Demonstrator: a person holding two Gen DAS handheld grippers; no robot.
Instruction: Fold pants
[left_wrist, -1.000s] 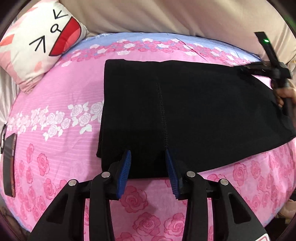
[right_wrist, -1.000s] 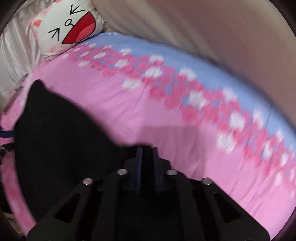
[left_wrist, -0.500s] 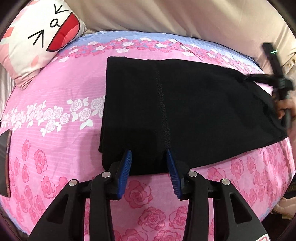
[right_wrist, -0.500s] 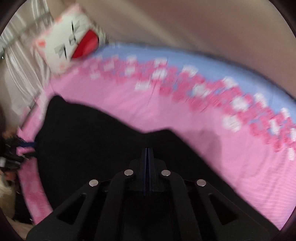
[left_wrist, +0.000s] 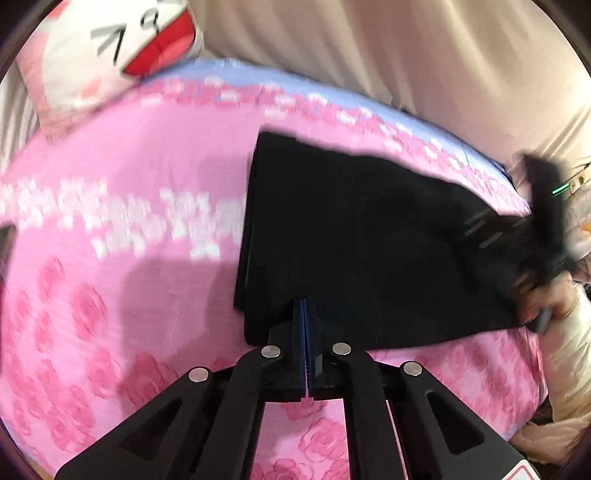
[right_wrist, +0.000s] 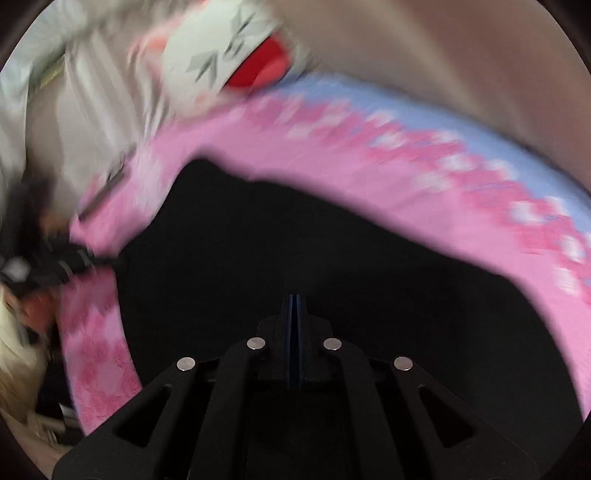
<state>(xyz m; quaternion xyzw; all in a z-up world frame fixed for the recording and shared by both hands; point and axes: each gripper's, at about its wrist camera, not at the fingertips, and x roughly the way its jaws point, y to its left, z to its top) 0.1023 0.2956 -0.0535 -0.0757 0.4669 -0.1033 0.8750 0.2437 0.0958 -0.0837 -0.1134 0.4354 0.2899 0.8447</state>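
Observation:
The black pants (left_wrist: 362, 236) lie folded on a pink rose-print bedsheet (left_wrist: 122, 258). My left gripper (left_wrist: 304, 306) is shut on the near edge of the pants, close to their left corner. My right gripper (right_wrist: 295, 301) is shut on the pants (right_wrist: 295, 236) at their other end and shows blurred at the right of the left wrist view (left_wrist: 546, 236). Black cloth fills the lower right wrist view and hides what is under it.
A white cartoon-face pillow (left_wrist: 122, 48) sits at the bed's far left corner, also in the right wrist view (right_wrist: 236, 55). A beige curtain (left_wrist: 388, 55) hangs behind the bed. The sheet's blue border (left_wrist: 332, 92) runs along the far edge.
My left gripper has closed from open onto the near edge of the pants. The right gripper stays shut on the cloth and has swung, so both views are blurred.

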